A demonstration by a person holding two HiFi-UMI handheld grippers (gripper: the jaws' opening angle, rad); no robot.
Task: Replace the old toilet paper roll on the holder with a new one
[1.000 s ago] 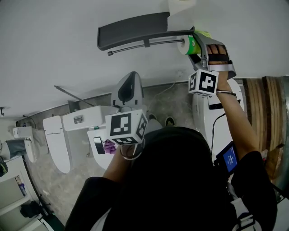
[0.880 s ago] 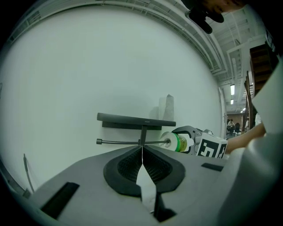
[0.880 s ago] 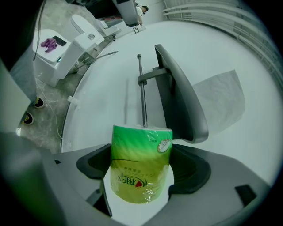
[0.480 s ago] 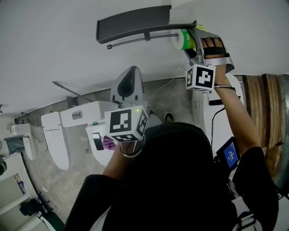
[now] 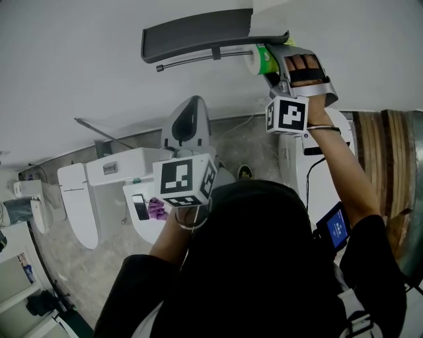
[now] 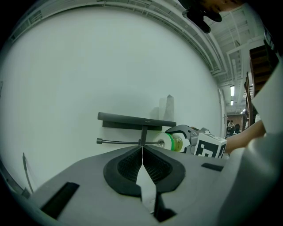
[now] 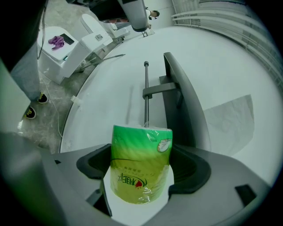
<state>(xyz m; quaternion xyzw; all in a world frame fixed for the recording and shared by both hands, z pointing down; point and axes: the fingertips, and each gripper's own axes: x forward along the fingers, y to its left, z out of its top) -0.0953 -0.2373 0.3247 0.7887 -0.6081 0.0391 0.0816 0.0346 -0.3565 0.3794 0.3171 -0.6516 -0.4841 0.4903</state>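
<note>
A dark grey holder shelf is fixed to the white wall, with a thin metal rod under it. My right gripper is shut on a new roll in green wrapping at the rod's right end. In the right gripper view the rod meets the top face of the roll. The left gripper's marker cube hangs lower, away from the wall. Seen in its own view, my left gripper is shut on a thin strip of white paper, facing the shelf and roll.
White toilets stand on the stone floor below, one tank top carrying a phone and a purple item. Another white toilet is under my right arm. Wooden planks are at the right. A white sheet hangs above the shelf.
My right gripper has carried the green roll a little leftward along the wall toward the rod's end. The left gripper has barely shifted.
</note>
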